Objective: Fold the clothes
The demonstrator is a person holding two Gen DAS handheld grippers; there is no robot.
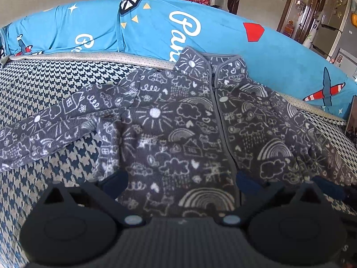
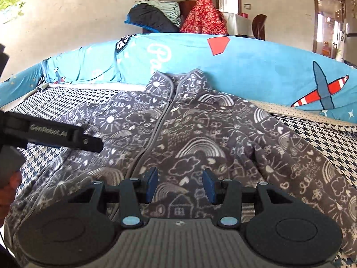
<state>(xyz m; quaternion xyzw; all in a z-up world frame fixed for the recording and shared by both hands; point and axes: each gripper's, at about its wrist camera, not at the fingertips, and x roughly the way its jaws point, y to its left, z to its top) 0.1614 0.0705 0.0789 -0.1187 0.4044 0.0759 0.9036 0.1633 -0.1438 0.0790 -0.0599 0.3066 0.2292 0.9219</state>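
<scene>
A dark grey fleece jacket point(image 1: 178, 120) with white doodle print lies spread front-up on a houndstooth cover point(image 1: 44, 82), zip closed and collar toward the back. One sleeve point(image 1: 49, 120) stretches out to the left. My left gripper point(image 1: 181, 184) hovers over the lower front near the zip, open, fingers wide apart with nothing pinched. In the right wrist view the jacket point(image 2: 200, 134) fills the middle. My right gripper point(image 2: 180, 186) stands open above the cloth right of the zip, its blue pads point(image 2: 209, 186) apart. One of the left gripper's fingers point(image 2: 89, 144) reaches in from the left.
A blue printed bolster point(image 1: 223, 29) runs along the back behind the collar. Piled clothes point(image 2: 200, 17) sit beyond it, with a doorway point(image 2: 328, 20) at the right. A person's hand point(image 2: 9, 185) shows at the left edge. Houndstooth cover point(image 2: 323, 138) lies bare right of the jacket.
</scene>
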